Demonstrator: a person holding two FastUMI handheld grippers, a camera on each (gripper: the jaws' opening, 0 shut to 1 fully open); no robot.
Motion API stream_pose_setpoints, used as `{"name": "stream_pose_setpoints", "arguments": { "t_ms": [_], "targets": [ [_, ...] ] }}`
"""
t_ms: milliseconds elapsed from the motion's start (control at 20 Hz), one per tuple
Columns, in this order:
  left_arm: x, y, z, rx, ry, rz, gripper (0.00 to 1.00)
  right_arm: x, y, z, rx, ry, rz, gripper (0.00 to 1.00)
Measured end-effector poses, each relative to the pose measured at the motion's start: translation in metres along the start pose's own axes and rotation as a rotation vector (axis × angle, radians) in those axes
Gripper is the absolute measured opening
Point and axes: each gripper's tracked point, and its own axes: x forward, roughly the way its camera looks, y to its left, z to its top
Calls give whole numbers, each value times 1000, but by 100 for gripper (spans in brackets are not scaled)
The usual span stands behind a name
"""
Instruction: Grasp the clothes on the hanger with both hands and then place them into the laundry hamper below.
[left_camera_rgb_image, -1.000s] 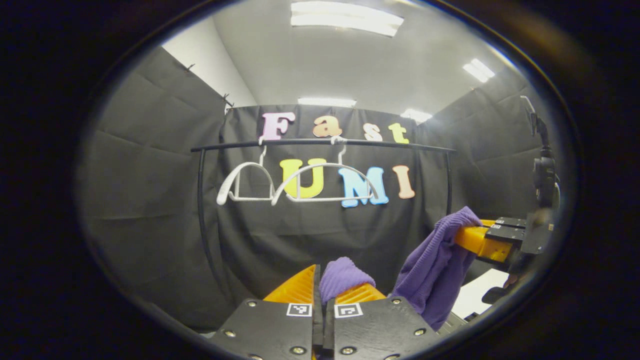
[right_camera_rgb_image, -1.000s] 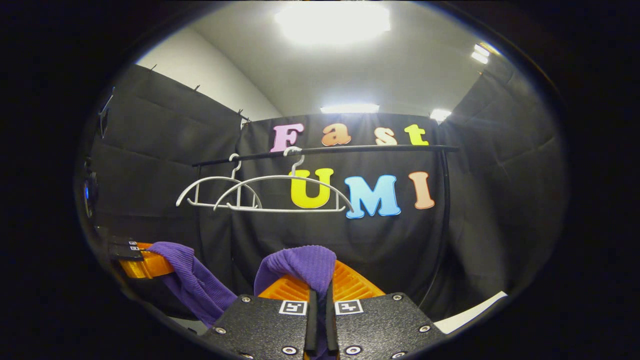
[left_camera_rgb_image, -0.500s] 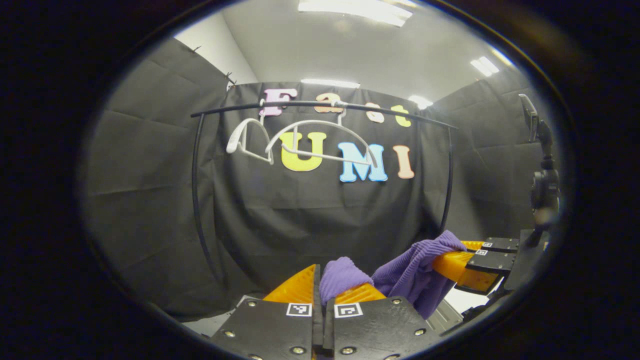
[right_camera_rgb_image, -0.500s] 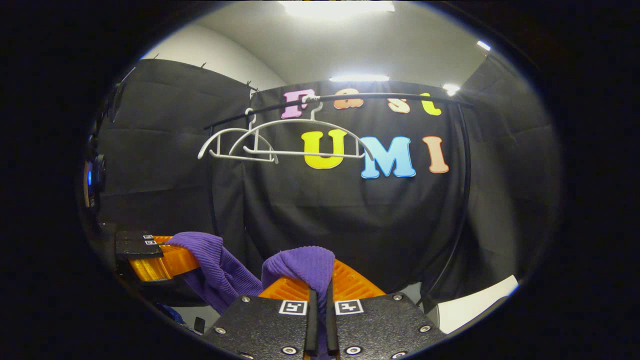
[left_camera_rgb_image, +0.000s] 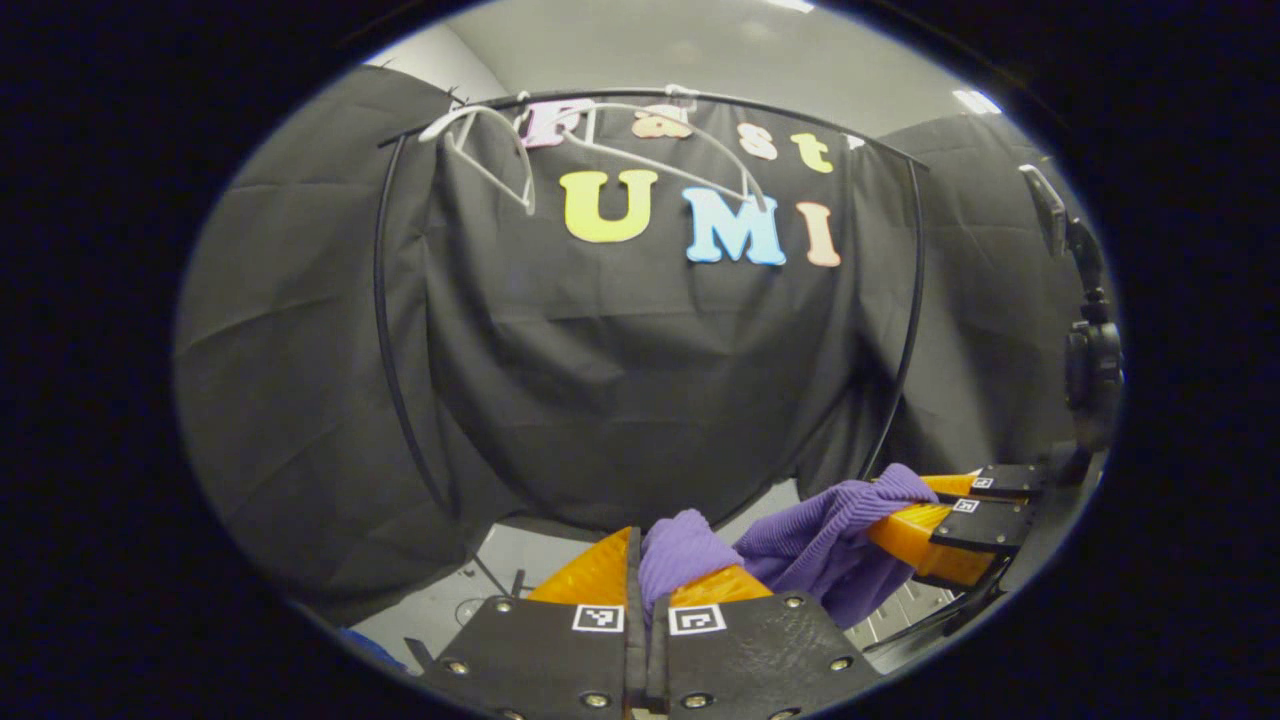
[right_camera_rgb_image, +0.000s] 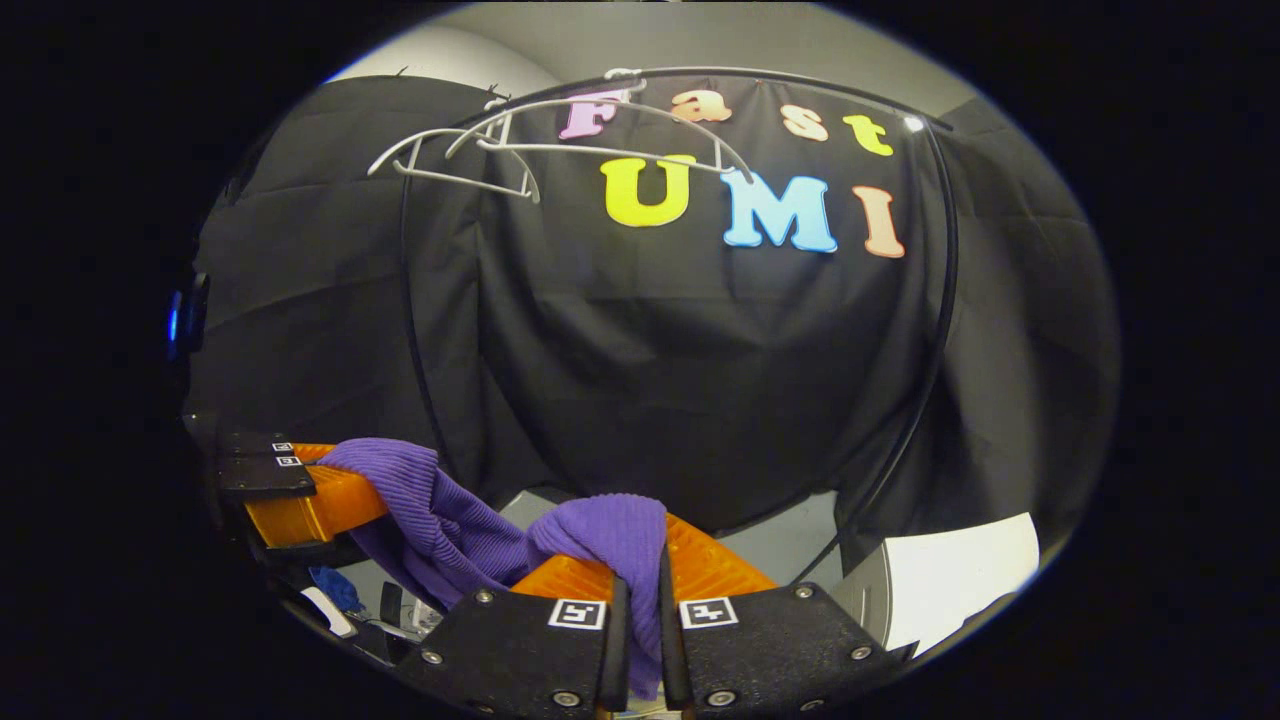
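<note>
Left gripper view has the left tool (left_camera_rgb_image: 648, 570) closed tight on a fold of the purple garment (left_camera_rgb_image: 820, 535), which stretches to the right tool (left_camera_rgb_image: 935, 520), pinching its other end. Right gripper view gives the right tool (right_camera_rgb_image: 640, 560) clamped on the knit cloth (right_camera_rgb_image: 450, 520) too, the left tool (right_camera_rgb_image: 310, 500) gripping nearby. Two bare white hangers (right_camera_rgb_image: 560, 140) hang on the black rail (right_camera_rgb_image: 780, 85) high above.
</note>
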Motion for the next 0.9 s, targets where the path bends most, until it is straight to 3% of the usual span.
{"name": "stream_pose_setpoints", "arguments": {
  "t_ms": [100,150,350,400,450,500,550,650,850,900],
  "targets": [
    [6,2,-25,11,53,13,6,-3,-2,-21,-8,54,-6,14],
    [9,4,-37,21,83,21,1,2,-4,-28,-11,74,-21,15],
    [15,15,-88,26,216,60,1,-1,-13,-70,-16,188,-54,22],
    [15,16,-97,21,245,67,7,-3,-15,-78,-26,212,-63,25],
    [15,15,-107,14,283,59,2,-4,-19,-88,-42,237,-76,38],
    [15,15,-122,10,318,49,4,-3,-22,-96,-52,258,-83,47],
    [16,18,-132,9,340,54,7,-6,-21,-105,-55,279,-84,64],
    [9,23,-135,2,350,67,11,-11,-18,-120,-55,321,-81,76],
    [-3,36,-121,14,323,98,86,-21,-17,-112,-53,314,-62,91],
    [-7,39,-117,19,312,104,84,-23,-17,-103,-53,297,-62,93]
  ]
}}
